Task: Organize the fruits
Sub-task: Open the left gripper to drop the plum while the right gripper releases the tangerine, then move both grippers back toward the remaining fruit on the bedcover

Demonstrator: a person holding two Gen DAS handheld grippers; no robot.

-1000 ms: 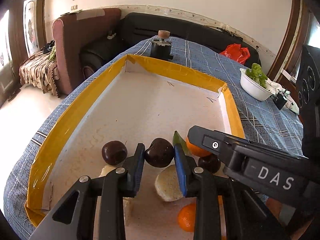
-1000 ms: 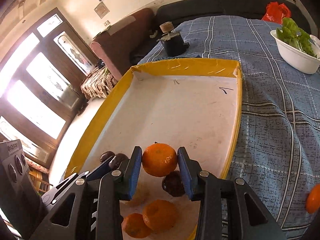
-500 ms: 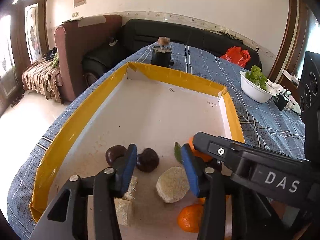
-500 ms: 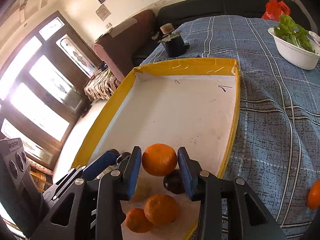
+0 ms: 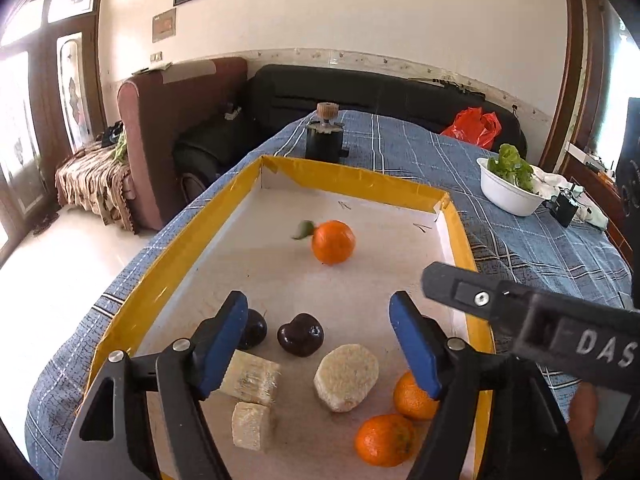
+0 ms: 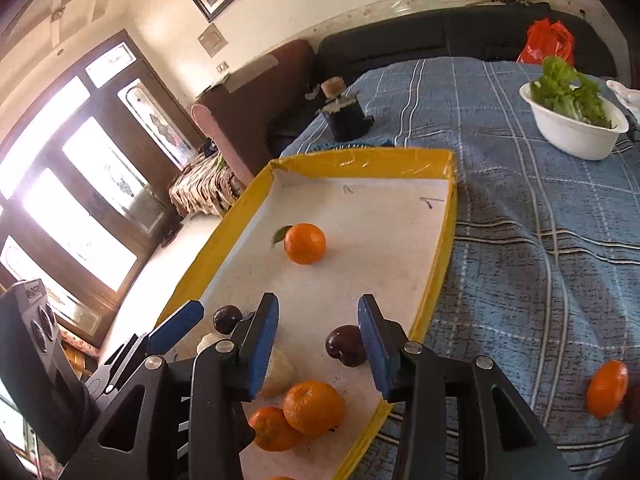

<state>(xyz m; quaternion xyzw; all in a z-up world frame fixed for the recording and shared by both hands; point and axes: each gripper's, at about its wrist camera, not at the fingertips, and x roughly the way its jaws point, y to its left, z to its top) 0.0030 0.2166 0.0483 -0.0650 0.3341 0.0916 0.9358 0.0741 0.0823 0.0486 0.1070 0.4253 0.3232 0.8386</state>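
A yellow-rimmed white tray (image 5: 208, 220) (image 6: 448, 232) lies on the blue checked cloth. A leafed orange (image 5: 333, 241) (image 6: 305, 243) rests alone in its far half. Near me lie two dark plums (image 5: 301, 334) (image 5: 252, 329), pale sugarcane pieces (image 5: 346, 377) (image 5: 248, 376) and two oranges (image 5: 385, 444) (image 5: 412, 389). My left gripper (image 5: 318, 344) is open and empty above the plums. My right gripper (image 6: 318, 346) is open and empty above a plum (image 6: 345, 345) and two oranges (image 6: 314, 406).
One orange (image 6: 607, 388) lies on the cloth right of the tray. A white bowl of greens (image 5: 510, 188) (image 6: 574, 120) stands at far right. A black jar (image 5: 325, 140) stands behind the tray. A red bag (image 5: 474, 126) and sofas lie beyond.
My right gripper opened and let go of the leafed orange, which now lies farther up the tray. My left gripper released the plum, opened wider and pulled back and up.
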